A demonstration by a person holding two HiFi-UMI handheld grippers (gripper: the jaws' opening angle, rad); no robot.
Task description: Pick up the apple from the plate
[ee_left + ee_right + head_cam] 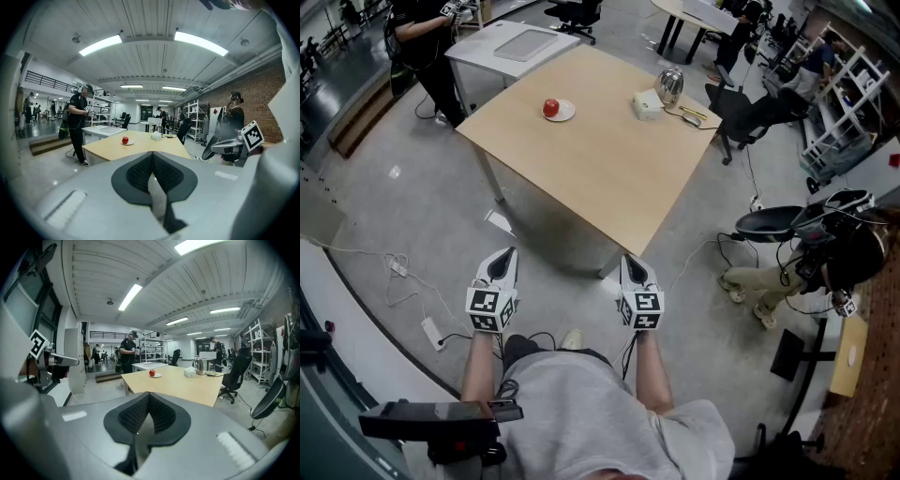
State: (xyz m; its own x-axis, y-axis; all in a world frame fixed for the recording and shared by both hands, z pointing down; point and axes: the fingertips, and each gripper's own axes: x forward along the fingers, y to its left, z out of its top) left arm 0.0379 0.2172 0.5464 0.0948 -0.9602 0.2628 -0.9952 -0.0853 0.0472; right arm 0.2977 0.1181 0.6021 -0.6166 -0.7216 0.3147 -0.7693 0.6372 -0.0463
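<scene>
A red apple [551, 108] rests on a small white plate [565, 112] near the far left side of a light wooden table [600, 169]. The apple [125, 140] [152, 373] shows small and distant in both gripper views. My left gripper [502, 259] and right gripper [634, 266] hover side by side over the floor, short of the table's near corner. Both point toward the table, slightly downward. Each has its jaws pressed together with nothing between them.
A white tissue box [647, 104] and a metal kettle [671, 85] stand at the table's far right. A person [427, 42] stands beyond the far left corner by a white table [514, 45]. Cables and a power strip [431, 333] lie on the floor at left; office chairs [750, 117] stand at right.
</scene>
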